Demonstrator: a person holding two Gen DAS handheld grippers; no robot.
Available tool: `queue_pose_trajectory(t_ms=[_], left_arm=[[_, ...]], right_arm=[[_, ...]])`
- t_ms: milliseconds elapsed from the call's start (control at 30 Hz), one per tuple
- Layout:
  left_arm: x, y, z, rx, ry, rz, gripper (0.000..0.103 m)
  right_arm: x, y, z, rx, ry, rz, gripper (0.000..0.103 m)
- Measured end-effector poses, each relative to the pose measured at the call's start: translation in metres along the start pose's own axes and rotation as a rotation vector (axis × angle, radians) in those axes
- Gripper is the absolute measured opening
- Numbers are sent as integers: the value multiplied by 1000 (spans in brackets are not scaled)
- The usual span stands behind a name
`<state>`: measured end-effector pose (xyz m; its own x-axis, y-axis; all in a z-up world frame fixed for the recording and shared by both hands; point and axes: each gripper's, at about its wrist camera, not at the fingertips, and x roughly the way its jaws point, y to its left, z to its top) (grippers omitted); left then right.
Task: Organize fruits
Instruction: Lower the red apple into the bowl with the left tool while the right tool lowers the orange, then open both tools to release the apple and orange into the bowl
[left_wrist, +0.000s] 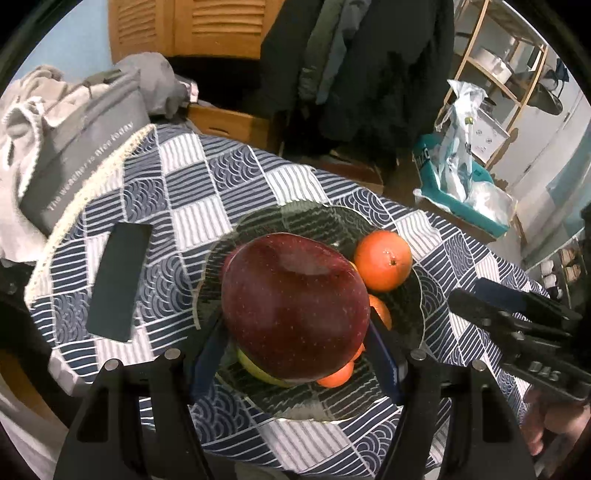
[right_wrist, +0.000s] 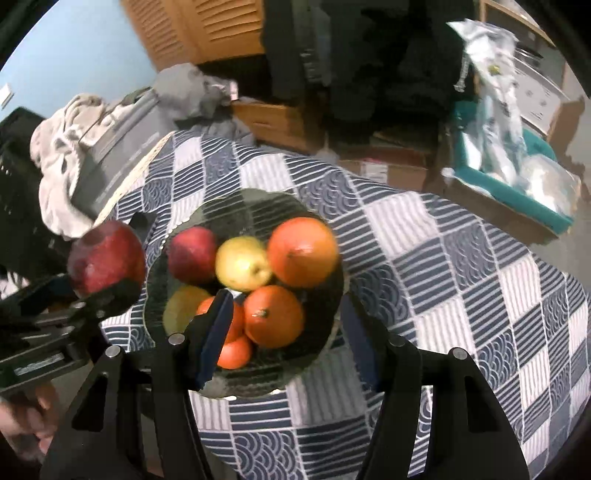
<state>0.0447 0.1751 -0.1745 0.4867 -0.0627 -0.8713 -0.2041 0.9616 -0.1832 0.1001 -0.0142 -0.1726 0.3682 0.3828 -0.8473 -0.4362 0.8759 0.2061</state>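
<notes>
Fruits mostly sit in the glass bowl (right_wrist: 334, 236) mid-desk: a small red apple (right_wrist: 192, 254), a yellow apple (right_wrist: 242, 264) and oranges (right_wrist: 303, 251). My left tool (left_wrist: 295, 332) grips the big red apple (left_wrist: 295, 310) just above the bowl's left side. My right tool (right_wrist: 284, 328) hangs empty over the pile, jaws part open. A dark phone (left_wrist: 120, 282) lies left on the checkered cloth (right_wrist: 461, 277).

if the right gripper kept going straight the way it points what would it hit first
Most likely the oranges piled at the near side of the glass bowl. The right gripper is empty, its jaws open and aimed down at that cluster. Depth is unclear, so the small orange nearest the camera might come first.
</notes>
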Motion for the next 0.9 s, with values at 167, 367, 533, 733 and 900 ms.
queue_pose_trajectory(t_ms=[167,367,533,733,900], left_arm=[[17,-6,3,-8,42,-28,72],[38,-7,8,-26,83,-30,72],[52,-1,11,-64,102,-49,70],[46,-12,17,-17,70,-37,69],[57,-14,12,-7,123,-25,69]], right_arm=[[-10,-12,-3,14,-9,-20,61],[-17,-20,-6,14,-17,-25,61],[-19,-23,-7,13,-18,-24,61],[-21,-25,-7,17,-19,-26,61],[-21,-29,-8,24,-12,-26,62]])
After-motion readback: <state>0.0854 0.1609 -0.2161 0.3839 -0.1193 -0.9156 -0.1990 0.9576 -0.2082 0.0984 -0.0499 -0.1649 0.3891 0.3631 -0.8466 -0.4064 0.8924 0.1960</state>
